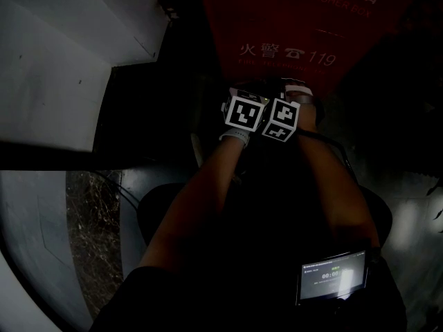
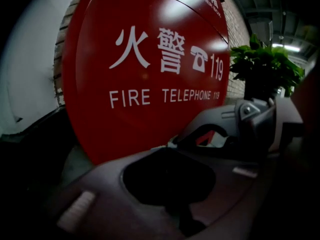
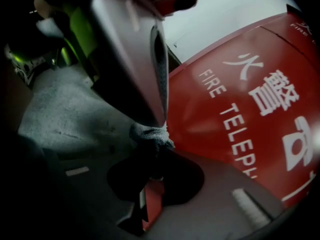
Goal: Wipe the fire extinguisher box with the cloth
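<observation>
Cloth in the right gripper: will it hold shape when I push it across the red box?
Probably floppy: the cloth shows as a crumpled knit wad pinched by the right gripper. It will likely bunch rather than spread flat. The fire extinguisher box looks glossy, so it should glide.

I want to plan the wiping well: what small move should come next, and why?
Probably push the cloth forward onto the fire extinguisher box: the right gripper pinches it as a small wad, the red front is close behind, and no wiping contact shows.
</observation>
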Action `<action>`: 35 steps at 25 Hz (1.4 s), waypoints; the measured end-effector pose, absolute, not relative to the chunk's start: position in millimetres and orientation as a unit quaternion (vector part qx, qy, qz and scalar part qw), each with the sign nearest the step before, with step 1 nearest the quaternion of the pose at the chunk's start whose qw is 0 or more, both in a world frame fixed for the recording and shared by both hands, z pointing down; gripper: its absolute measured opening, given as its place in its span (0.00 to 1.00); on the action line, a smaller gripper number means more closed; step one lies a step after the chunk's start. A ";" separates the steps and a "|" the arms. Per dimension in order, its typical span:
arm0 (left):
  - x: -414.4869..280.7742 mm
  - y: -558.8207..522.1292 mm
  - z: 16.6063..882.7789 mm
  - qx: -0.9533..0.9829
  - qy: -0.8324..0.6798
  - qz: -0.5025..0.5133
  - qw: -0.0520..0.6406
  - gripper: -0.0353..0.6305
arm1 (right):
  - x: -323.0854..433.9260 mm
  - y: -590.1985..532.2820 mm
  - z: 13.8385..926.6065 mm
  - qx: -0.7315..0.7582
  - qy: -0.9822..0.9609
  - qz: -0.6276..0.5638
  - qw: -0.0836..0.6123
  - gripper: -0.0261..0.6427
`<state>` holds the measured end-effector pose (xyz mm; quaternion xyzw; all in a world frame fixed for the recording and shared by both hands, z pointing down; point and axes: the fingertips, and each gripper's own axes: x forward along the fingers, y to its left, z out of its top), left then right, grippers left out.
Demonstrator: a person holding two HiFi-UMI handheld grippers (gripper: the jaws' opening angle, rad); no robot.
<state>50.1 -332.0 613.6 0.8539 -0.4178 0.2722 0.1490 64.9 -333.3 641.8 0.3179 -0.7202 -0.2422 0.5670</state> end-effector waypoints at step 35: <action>64.1 -296.4 311.9 0.902 -0.430 0.025 -0.019 0.06 | 103.4 -307.1 298.5 0.494 -0.645 -0.396 0.427 0.09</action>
